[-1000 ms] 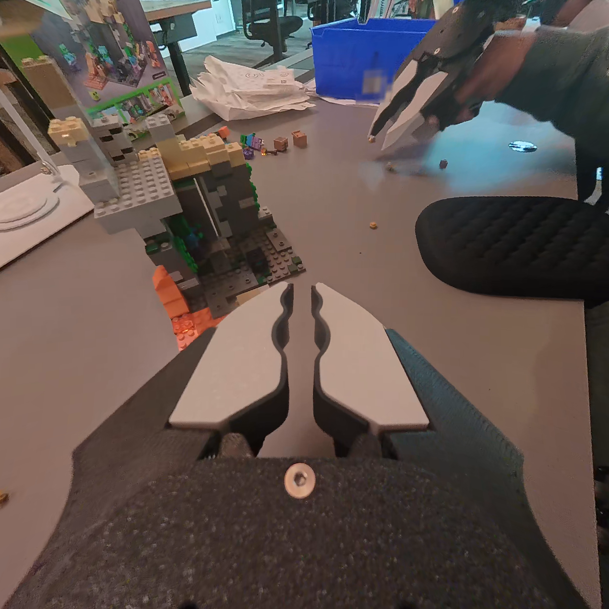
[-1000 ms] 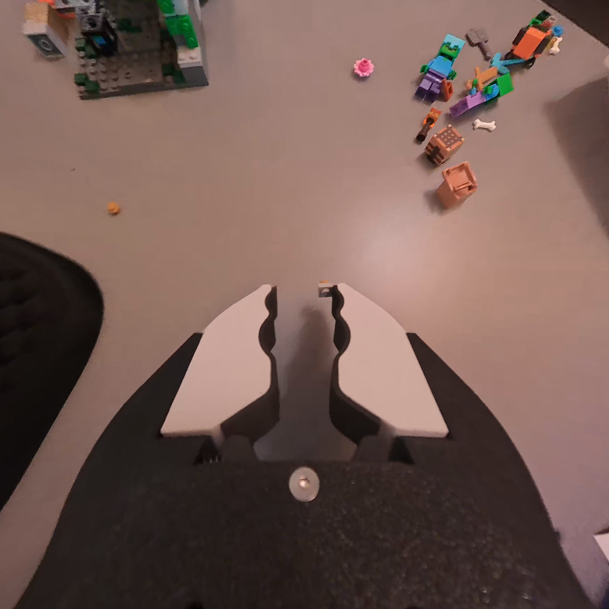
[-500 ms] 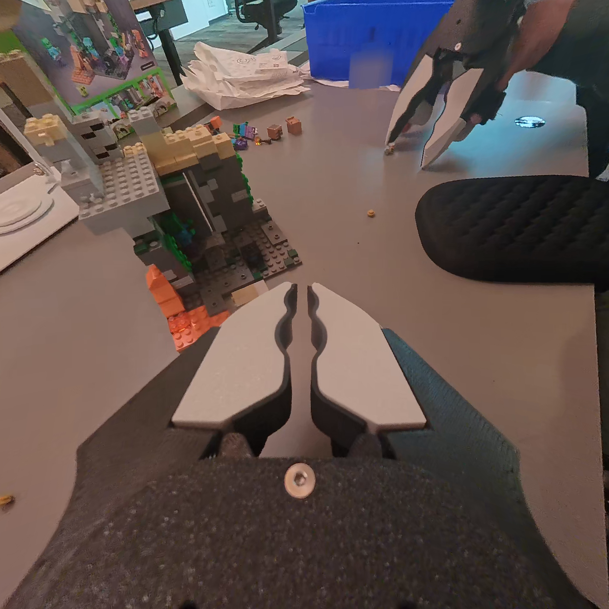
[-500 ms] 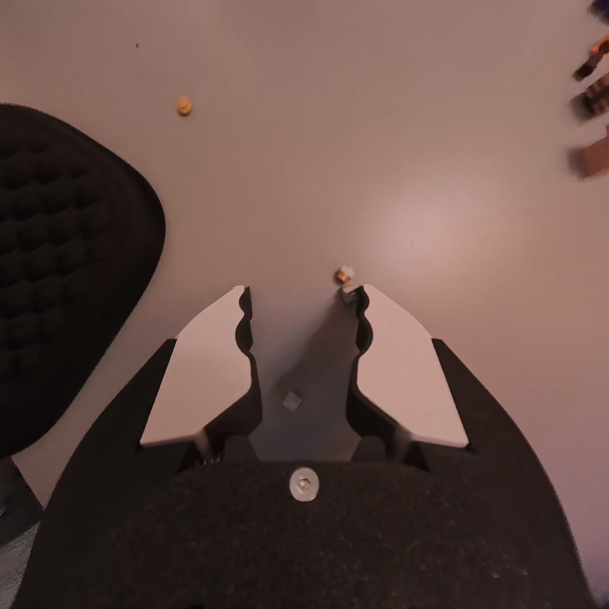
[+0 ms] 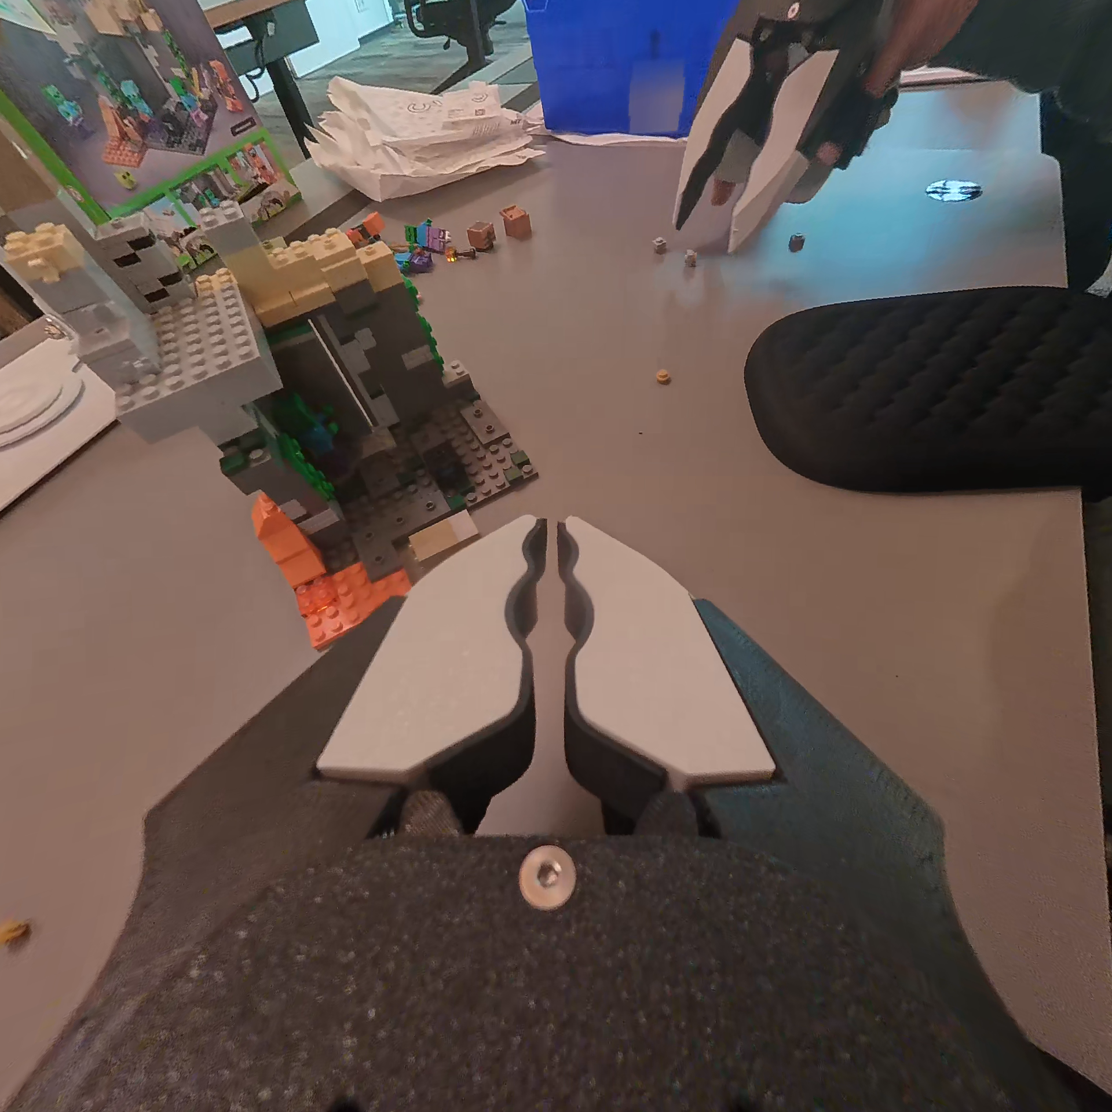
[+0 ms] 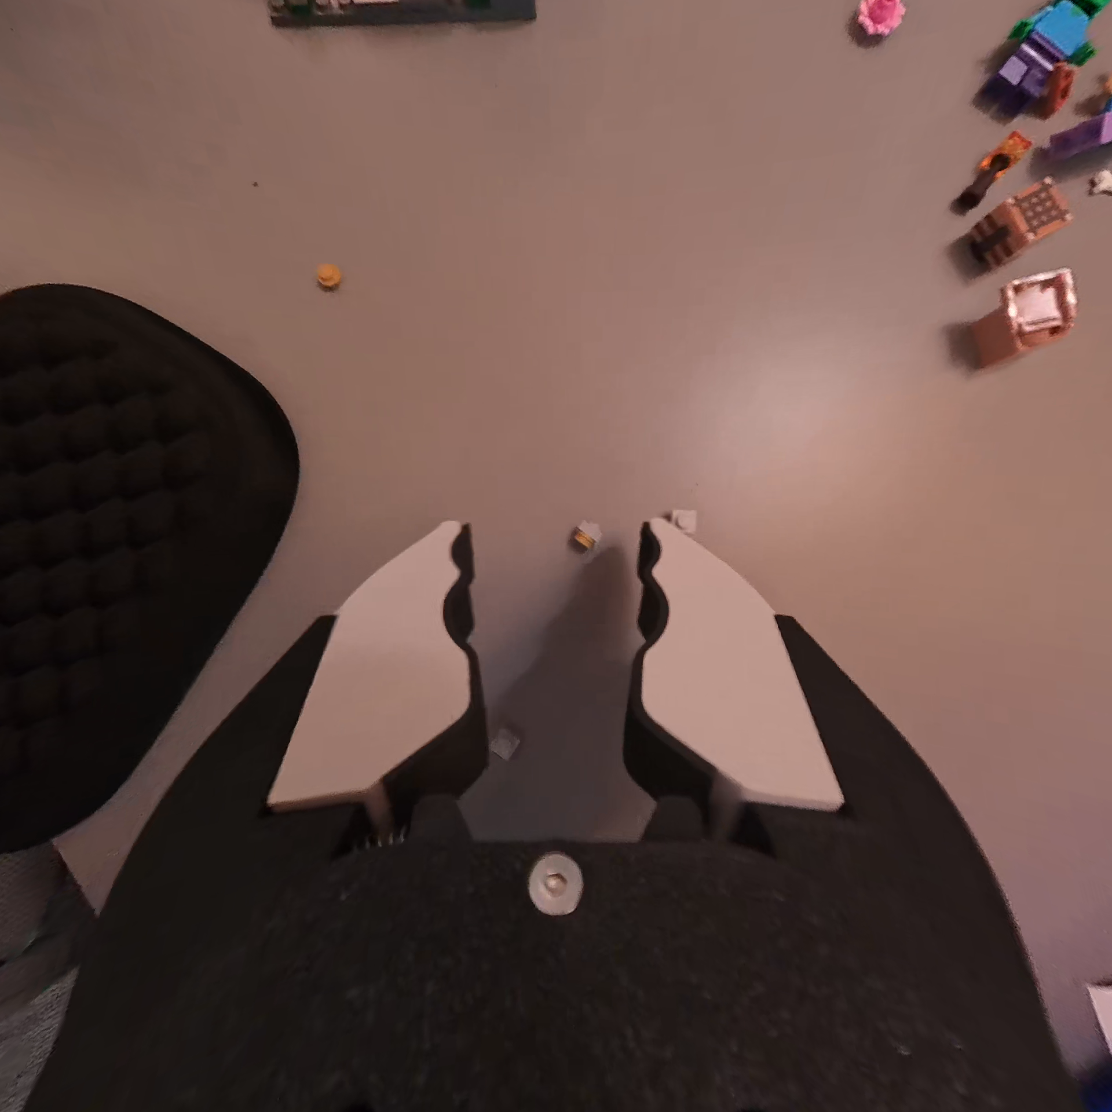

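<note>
The right tongs (image 6: 556, 529) stand released over the grey desk (image 6: 602, 301), and a tiny grey-and-gold toy brick piece (image 6: 585, 535) lies between their tips at frame centre. The left tongs (image 5: 552, 526), nearly clenched and empty, hover at lower centre beside the grey-and-tan toy brick building (image 5: 313, 373). To grip such a small piece well, I judge the tips should be centred on it and closed slowly.

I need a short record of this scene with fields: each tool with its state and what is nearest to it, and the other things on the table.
left tool: shut, empty, low over the grey table, beside the brick model
right tool: open, empty, tips close to the table
between right tips: tiny grey-and-gold piece, loose
at right tip: small grey piece; contact cannot be told
further back between its fingers: another grey piece
also on table: tan round stud, black pad, brown cubes, small figures
</note>
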`<state>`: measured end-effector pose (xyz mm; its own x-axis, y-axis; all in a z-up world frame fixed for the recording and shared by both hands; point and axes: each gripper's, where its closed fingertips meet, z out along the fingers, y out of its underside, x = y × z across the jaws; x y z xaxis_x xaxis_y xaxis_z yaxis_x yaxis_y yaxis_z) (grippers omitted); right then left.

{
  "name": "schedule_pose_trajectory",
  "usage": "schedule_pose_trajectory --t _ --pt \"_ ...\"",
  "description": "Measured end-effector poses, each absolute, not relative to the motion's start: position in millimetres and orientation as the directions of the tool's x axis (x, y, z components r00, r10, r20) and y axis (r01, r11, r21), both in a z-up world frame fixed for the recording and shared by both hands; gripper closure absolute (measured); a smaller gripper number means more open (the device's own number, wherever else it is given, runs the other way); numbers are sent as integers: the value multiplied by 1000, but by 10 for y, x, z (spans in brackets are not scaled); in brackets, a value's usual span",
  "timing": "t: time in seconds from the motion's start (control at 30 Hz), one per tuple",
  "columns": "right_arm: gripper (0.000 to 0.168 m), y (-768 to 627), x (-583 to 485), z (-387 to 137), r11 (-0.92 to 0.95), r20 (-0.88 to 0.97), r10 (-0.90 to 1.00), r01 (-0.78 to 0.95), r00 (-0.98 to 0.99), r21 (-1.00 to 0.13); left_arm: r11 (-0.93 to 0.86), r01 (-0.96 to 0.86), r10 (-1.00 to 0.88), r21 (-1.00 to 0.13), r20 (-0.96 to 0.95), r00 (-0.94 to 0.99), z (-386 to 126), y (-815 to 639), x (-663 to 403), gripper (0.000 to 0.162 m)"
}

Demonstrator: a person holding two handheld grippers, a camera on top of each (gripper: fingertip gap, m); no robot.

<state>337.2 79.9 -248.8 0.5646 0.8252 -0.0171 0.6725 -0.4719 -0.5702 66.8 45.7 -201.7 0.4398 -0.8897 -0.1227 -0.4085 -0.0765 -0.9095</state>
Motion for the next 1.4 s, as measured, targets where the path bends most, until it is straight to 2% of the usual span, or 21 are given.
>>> schedule_pose_trajectory --t 0.07,0.13,0.3,0.43,0.6,0.83,1.07,1.13,1.17,1.23,1.4 --pt "143 844 3420 -2500 -467 25 810 670 586 -577 -72 -410 -890 -909 -127 437 -2017 452 670 159" --pt "155 875 3432 -2528 -469 36 801 663 598 -584 -68 -412 -891 -909 -131 436 -2019 448 672 159" --pt "158 950 3449 -2634 -492 38 790 670 612 -556 -61 -414 -890 -908 -138 435 -2019 444 670 159" --pt "159 1207 3578 -2558 -514 120 708 624 696 -588 -56 -414 -891 -908 -142 432 -2018 437 671 159" --pt "146 1237 3489 -2419 -470 143 710 614 690 -634 -53 -418 -892 -907 -145 427 -2025 430 674 160" --pt "149 787 2635 -2399 -301 59 890 680 452 -668 -42 -433 -892 -900 -161 422 -2044 422 681 160" --pt "150 606 2087 -2643 -223 23 957 781 290 -584 -21 -420 -890 -907 -175 422 -2010 408 671 160" --pt "161 607 2079 -2655 -228 4 960 794 279 -564 -14 -413 -891 -911 -176 418 -1997 397 670 160" --pt "168 620 2103 -2656 -231 3 960 802 279 -551 -11 -409 -892 -912 -176 417 -1991 393 669 160" --pt "168 696 2209 -2647 -247 19 953 810 303 -532 -11 -402 -894 -916 -171 414 -1982 389 667 160" --pt "168 872 2450 -2470 -347 -29 909 718 415 -604 -19 -382 -901 -924 -150 407 -1966 381 662 160"
